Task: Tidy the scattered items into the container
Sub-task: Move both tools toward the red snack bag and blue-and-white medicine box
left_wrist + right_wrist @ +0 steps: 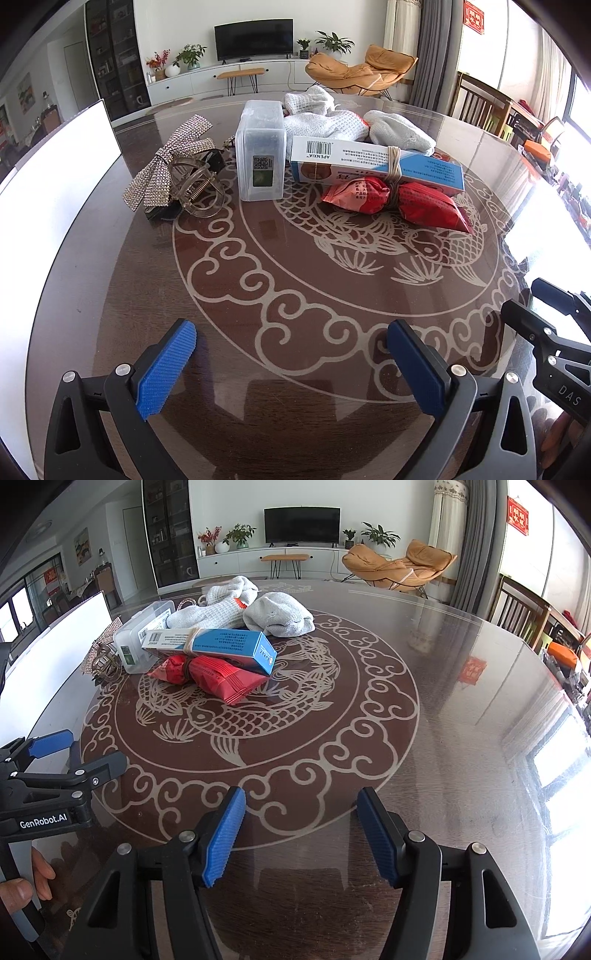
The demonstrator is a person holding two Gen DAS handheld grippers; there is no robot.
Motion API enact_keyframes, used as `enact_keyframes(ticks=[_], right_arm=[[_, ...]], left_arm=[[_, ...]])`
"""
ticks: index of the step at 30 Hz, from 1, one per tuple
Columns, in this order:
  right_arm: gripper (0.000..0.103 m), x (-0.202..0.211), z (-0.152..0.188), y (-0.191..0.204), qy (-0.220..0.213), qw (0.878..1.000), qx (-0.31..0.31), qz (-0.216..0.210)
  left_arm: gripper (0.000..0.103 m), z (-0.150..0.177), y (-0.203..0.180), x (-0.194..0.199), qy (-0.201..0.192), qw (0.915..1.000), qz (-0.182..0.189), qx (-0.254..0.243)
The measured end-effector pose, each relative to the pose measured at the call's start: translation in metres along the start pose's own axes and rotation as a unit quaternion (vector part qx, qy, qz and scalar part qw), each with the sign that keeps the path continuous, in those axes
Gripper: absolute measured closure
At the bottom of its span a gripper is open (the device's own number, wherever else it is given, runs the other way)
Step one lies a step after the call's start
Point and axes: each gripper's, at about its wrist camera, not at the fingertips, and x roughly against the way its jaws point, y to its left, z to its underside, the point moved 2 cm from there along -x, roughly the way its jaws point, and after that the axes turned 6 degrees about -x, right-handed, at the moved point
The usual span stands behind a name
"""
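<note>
The scattered items lie in a heap at the far middle of the round table. A clear plastic box stands upright. Right of it a blue-and-white carton is tied by a band to a red packet. A rhinestone bow clip and a clear claw clip lie to the left, pale knitted gloves behind. My left gripper is open over bare table, well short of the heap. My right gripper is also open with nothing between its fingers, beside the left gripper.
A white flat-sided container wall rises along the table's left edge. A wooden chair stands past the far right rim. A person's hand holds the left gripper's handle. The table top is glossy glass with a fish pattern.
</note>
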Motion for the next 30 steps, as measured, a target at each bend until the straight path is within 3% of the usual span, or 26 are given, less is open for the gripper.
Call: enact_keyframes(ticks=[8, 12, 15, 18, 21, 30], right_arm=[[0.038, 0.0, 0.0, 0.0, 0.0, 1.0, -0.001, -0.001], [0.037, -0.012, -0.017, -0.002, 0.002, 1.0, 0.011, -0.005], [0.037, -0.026, -0.042, -0.021, 0.004, 0.999, -0.034, 0.017], [0.037, -0.034, -0.058, -0.043, 0.009, 0.995, -0.101, 0.01], [0.037, -0.033, -0.062, -0.05, 0.002, 0.992, -0.128, -0.003], [0.037, -0.046, -0.081, -0.025, 0.0, 0.998, -0.057, 0.001]], left_arm=[[0.0, 0.005, 0.016, 0.001, -0.001, 1.0, -0.006, 0.008], [0.0, 0.005, 0.016, 0.001, -0.001, 1.0, -0.006, 0.007], [0.0, 0.005, 0.016, 0.001, -0.001, 1.0, -0.006, 0.008], [0.0, 0.005, 0.017, 0.001, -0.001, 1.0, -0.006, 0.008], [0.0, 0.005, 0.017, 0.001, -0.001, 1.0, -0.006, 0.007], [0.0, 0.005, 0.017, 0.002, -0.001, 1.0, -0.006, 0.007]])
